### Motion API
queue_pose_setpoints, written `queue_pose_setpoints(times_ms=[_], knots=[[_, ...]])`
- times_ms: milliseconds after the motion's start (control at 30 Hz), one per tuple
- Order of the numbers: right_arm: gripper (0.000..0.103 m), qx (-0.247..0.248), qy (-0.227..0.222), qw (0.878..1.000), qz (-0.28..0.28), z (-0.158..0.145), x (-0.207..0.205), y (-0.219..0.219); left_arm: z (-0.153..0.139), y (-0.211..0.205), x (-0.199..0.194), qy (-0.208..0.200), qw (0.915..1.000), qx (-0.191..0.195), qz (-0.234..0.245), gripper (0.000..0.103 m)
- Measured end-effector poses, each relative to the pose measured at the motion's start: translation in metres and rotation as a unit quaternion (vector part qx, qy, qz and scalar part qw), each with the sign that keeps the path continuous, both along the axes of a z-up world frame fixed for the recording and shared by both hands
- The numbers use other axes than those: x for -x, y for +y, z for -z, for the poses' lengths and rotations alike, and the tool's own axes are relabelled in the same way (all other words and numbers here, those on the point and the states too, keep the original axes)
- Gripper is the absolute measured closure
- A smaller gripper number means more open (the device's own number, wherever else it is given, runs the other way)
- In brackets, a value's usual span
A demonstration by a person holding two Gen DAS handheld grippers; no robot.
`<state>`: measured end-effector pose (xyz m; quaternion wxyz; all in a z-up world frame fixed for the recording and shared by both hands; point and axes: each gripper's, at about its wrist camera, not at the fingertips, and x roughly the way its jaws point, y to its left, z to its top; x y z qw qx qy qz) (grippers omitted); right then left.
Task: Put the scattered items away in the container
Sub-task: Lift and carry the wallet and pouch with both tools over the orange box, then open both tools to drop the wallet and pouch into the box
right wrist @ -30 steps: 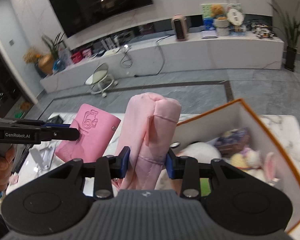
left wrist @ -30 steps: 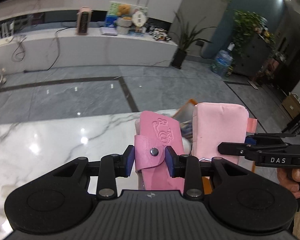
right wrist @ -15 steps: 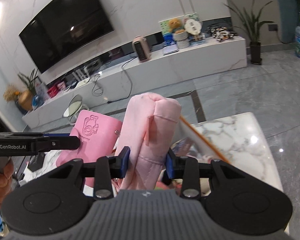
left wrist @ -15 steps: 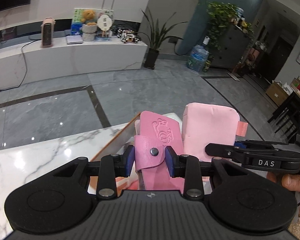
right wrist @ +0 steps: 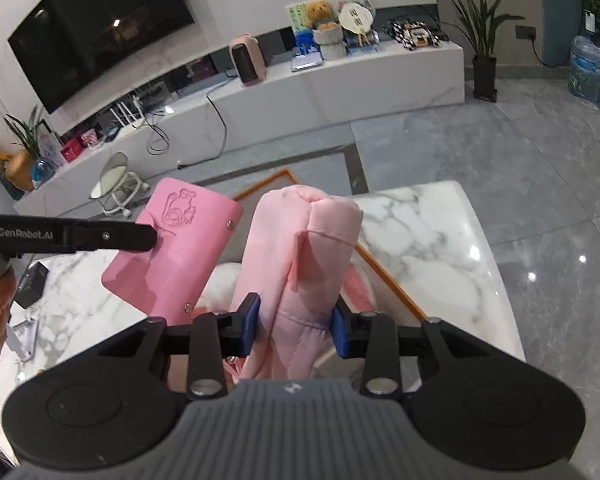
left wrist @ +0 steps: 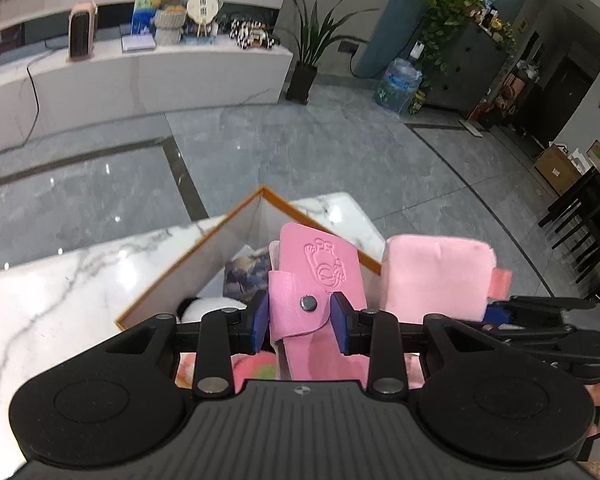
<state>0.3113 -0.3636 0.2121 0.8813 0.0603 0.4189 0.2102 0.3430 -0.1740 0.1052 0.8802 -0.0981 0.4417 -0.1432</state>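
The left gripper [left wrist: 300, 316] is clamping a pink card holder [left wrist: 320, 272] by its snap strap, jaws narrowed onto it, while the right gripper [right wrist: 296, 326] is squeezing a soft pink pouch [right wrist: 300, 248] just as firmly. Both items are sticking forward along the fingers, long axes pointing away from the claws and tilting downward. The orange-rimmed box [left wrist: 204, 248] is lying directly below and ahead of both claws, already holding plush toys. Judging by this, the coming move is turning on a straight descent; both hands are sitting about equally near, side by side above the opening.
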Motion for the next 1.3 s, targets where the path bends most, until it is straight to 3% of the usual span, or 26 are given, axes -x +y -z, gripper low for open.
queue_pose_setpoints(times_ms=[367, 500, 667, 1167, 1233, 1300], knots=[[0.062, 0.029, 0.010, 1.000, -0.007, 0.011, -0.005, 0.011, 0.025, -0.011, -0.009, 0.019, 0.9998, -0.002, 0.008, 0.065], [0.055, 0.043, 0.015, 0.999, -0.004, 0.015, -0.004, 0.015, 0.036, -0.013, -0.011, 0.034, 0.9994, 0.002, 0.008, 0.064], [0.054, 0.040, 0.012, 0.999, 0.000, 0.012, -0.006, 0.012, 0.041, -0.011, -0.011, 0.037, 0.9991, 0.019, 0.003, 0.065], [0.054, 0.042, 0.004, 0.999, -0.014, 0.006, -0.005, 0.028, 0.023, 0.004, 0.009, 0.017, 0.9998, 0.004, -0.005, 0.063], [0.054, 0.043, 0.002, 0.999, -0.018, 0.004, -0.004, 0.034, 0.017, 0.011, 0.016, 0.012, 0.9999, 0.000, -0.012, 0.053], [0.054, 0.044, 0.000, 0.999, -0.024, 0.002, -0.002, 0.043, 0.011, 0.020, 0.024, 0.006, 0.9998, -0.005, -0.018, 0.050]])
